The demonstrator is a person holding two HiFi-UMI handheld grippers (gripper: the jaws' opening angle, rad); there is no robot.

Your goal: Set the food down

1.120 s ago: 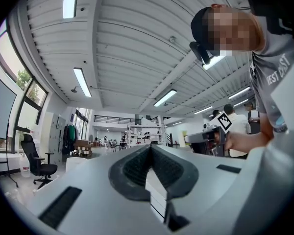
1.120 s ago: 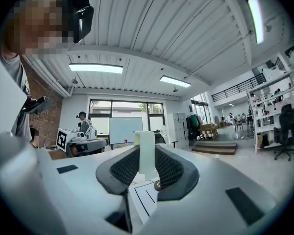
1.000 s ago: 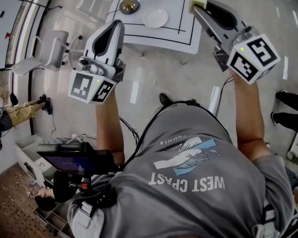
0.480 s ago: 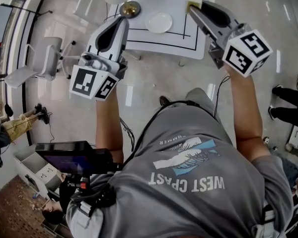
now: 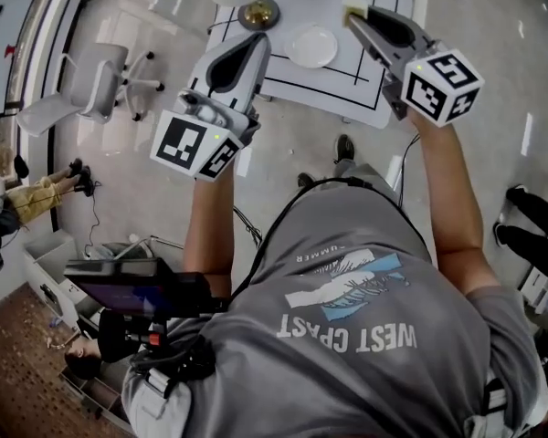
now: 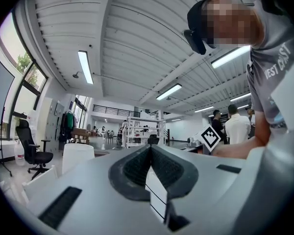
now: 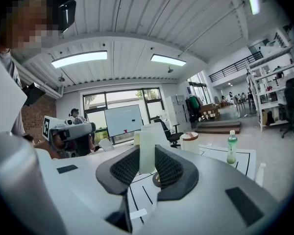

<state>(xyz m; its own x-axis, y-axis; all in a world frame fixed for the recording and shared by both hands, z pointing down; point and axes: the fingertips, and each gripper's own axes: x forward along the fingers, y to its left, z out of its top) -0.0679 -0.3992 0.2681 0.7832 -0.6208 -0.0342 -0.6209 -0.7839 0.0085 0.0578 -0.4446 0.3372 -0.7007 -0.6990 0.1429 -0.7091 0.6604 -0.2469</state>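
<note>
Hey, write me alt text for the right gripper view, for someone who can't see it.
The right gripper clamps a pale, upright slab of food between its two dark jaws. Beyond it is a white table marked with black lines, with a green bottle standing on it. The left gripper shows at the left.

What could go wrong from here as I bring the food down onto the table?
The right gripper pinches the pale food block with much of it sticking out beyond the pads. A jolt might slip it out short of the plate.
A green bottle stands upright on the table, to the right in the right gripper view. A wide swing could tip it.
</note>
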